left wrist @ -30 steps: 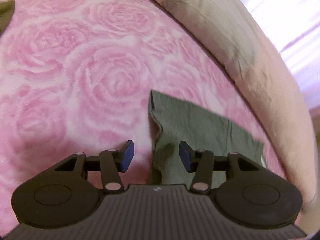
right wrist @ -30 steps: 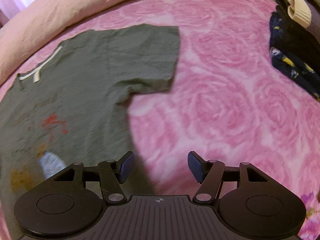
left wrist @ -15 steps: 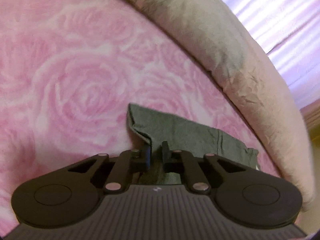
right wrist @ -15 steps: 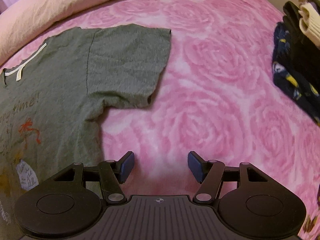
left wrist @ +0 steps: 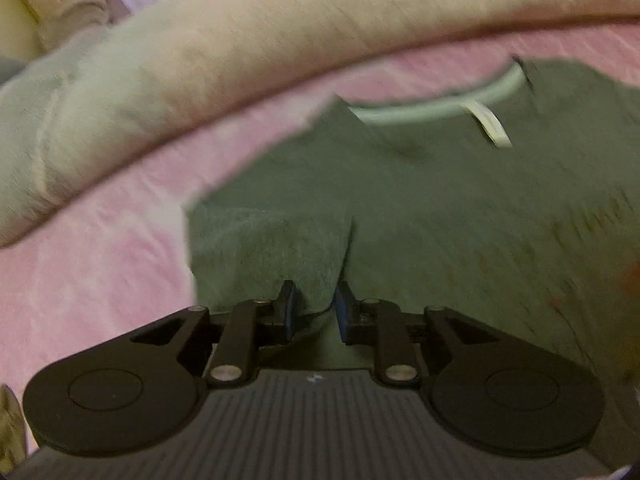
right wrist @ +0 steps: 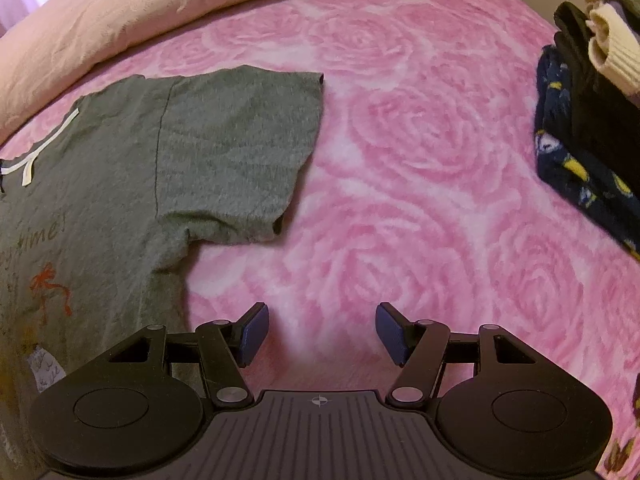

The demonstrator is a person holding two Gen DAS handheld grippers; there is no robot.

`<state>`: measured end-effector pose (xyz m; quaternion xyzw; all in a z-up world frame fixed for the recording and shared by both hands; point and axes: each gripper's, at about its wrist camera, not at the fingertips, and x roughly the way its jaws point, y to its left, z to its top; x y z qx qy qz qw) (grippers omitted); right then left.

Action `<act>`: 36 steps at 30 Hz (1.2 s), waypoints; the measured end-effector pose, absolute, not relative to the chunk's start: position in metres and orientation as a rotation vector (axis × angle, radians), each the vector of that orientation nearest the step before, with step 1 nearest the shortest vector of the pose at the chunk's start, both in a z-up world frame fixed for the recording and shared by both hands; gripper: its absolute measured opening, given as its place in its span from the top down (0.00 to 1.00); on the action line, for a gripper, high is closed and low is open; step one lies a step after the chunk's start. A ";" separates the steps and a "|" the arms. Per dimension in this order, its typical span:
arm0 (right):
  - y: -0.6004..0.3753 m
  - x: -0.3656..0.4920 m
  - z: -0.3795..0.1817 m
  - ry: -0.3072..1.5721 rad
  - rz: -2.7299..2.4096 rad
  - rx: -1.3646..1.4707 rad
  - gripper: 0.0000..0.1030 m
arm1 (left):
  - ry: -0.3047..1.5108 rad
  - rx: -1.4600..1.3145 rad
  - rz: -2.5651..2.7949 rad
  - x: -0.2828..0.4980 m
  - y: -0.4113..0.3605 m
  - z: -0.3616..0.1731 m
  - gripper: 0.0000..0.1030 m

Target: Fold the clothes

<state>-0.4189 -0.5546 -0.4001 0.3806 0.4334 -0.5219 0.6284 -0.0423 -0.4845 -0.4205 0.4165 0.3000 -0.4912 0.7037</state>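
A grey-green T-shirt (right wrist: 100, 200) with red and yellow print lies face up on the pink rose blanket (right wrist: 420, 160). In the left wrist view its left sleeve (left wrist: 268, 248) is folded in over the shirt body (left wrist: 460, 208), below the white-banded collar (left wrist: 440, 110). My left gripper (left wrist: 315, 310) is low over that sleeve. Its jaws are opening and a tip of the sleeve cloth still sits between the blue pads. The right sleeve (right wrist: 240, 148) lies spread flat. My right gripper (right wrist: 318, 332) stands open over bare blanket just right of the shirt's side, with nothing between its fingers.
A long beige bolster or rolled duvet (left wrist: 200, 60) runs along the far edge of the bed (right wrist: 120, 12). A pile of dark clothes with a cream knit piece (right wrist: 580, 140) sits at the right. Pink blanket lies open between shirt and pile.
The left gripper shut on the left sleeve's edge, swung it across onto the shirt body while rolling, and its jaws have now parted. The right gripper has hardly moved.
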 end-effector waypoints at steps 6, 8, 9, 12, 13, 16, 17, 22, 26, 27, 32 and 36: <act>-0.550 -0.429 -0.399 0.971 -1.216 0.883 0.39 | 0.774 0.662 -1.154 -0.017 -0.418 -0.380 0.60; -0.549 -0.428 -0.397 0.946 -1.218 0.890 0.39 | 0.789 0.614 -1.144 -0.005 -0.397 -0.368 0.60; -0.549 -0.425 -0.394 0.922 -1.203 0.883 0.39 | 0.790 0.605 -1.124 0.004 -0.390 -0.365 0.60; -0.548 -0.411 -0.386 0.865 -1.145 0.858 0.39 | 0.803 0.598 -1.084 0.023 -0.371 -0.364 0.62; -0.549 -0.404 -0.384 0.856 -1.117 0.849 0.39 | 0.809 0.599 -1.075 0.029 -0.367 -0.365 0.65; -0.555 -0.374 -0.383 0.844 -1.011 0.836 0.39 | 0.811 0.594 -1.084 0.038 -0.365 -0.366 0.66; -0.557 -0.362 -0.384 0.844 -0.975 0.835 0.39 | 0.813 0.591 -1.087 0.041 -0.364 -0.366 0.66; -0.564 -0.300 -0.393 0.872 -0.821 0.804 0.39 | 0.832 0.541 -1.121 0.051 -0.365 -0.368 0.66; -0.561 -0.264 -0.397 0.889 -0.764 0.752 0.39 | 0.838 0.512 -1.174 0.065 -0.369 -0.374 0.66; -0.559 -0.260 -0.399 0.893 -0.759 0.752 0.39 | 0.831 0.510 -1.190 0.068 -0.372 -0.376 0.66; -0.553 -0.256 -0.409 0.931 -0.771 0.762 0.39 | 0.811 0.483 -1.290 0.084 -0.386 -0.390 0.78; -0.552 -0.262 -0.411 0.937 -0.793 0.779 0.39 | 0.705 0.535 -1.435 0.070 -0.384 -0.386 0.98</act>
